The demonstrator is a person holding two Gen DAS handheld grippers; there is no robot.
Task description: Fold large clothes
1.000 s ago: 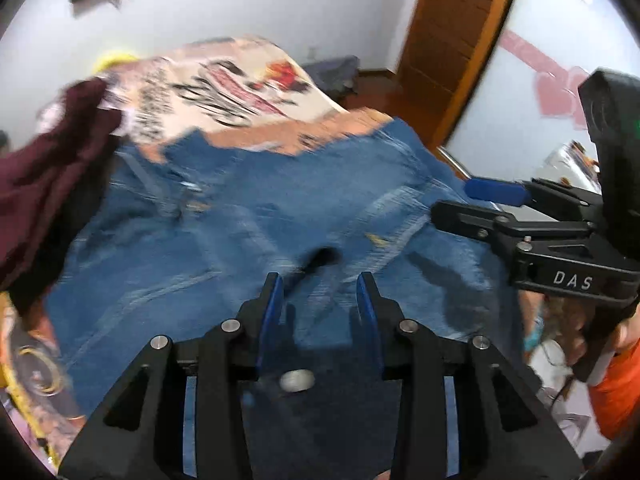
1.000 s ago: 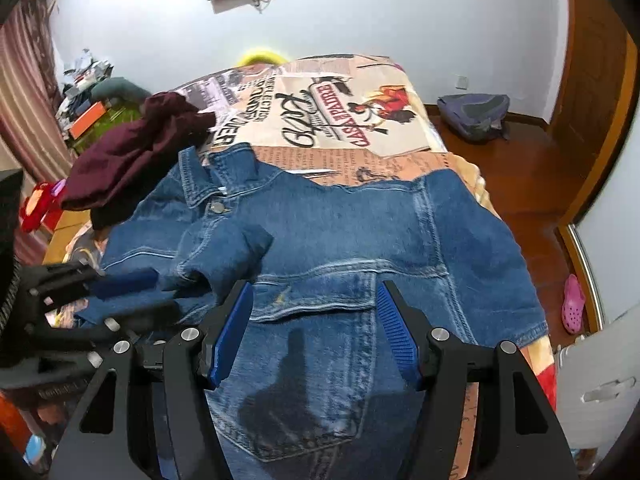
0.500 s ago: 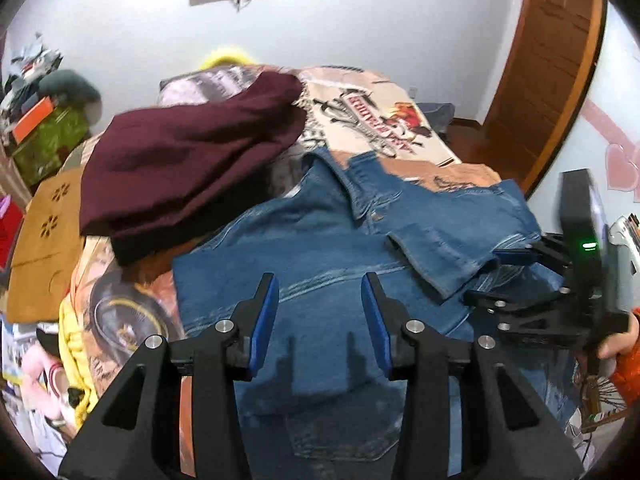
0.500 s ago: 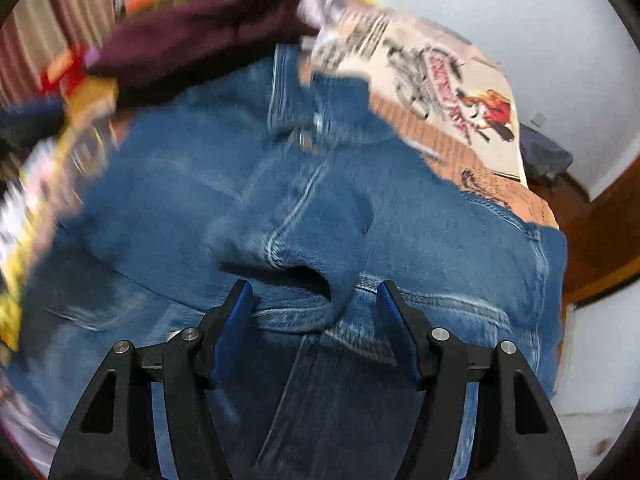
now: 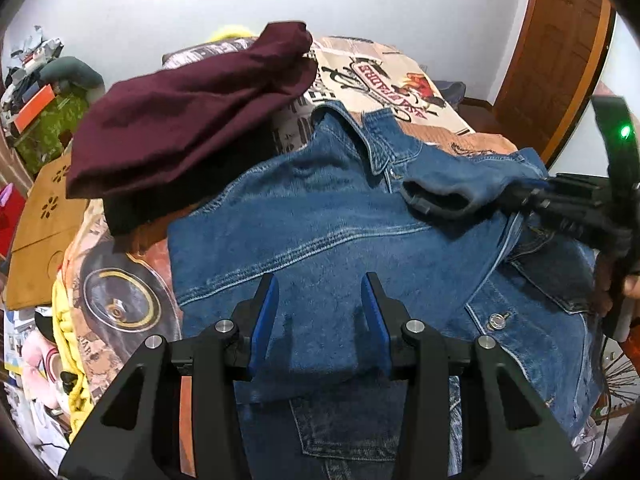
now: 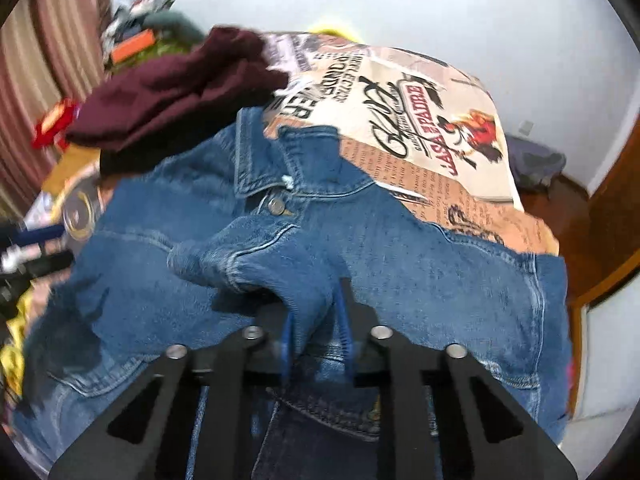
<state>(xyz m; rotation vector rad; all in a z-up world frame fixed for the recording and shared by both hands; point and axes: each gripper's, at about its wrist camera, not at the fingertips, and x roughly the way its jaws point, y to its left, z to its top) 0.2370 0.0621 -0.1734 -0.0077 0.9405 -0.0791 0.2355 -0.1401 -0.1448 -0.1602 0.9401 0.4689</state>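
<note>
A blue denim jacket (image 5: 320, 216) lies spread on the printed bedspread (image 6: 420, 92). The right gripper (image 6: 316, 332) pinches its sleeve cuff (image 6: 256, 256), jaws nearly closed. The left gripper (image 5: 318, 312) hovers above, jaws apart. A maroon garment (image 5: 188, 120) lies at ten o'clock.

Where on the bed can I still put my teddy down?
The printed bedspread beyond the denim jacket's collar, to the right of the maroon clothes, is bare. The near side is crowded: the jacket covers it, with the right tool pinching its sleeve.
</note>
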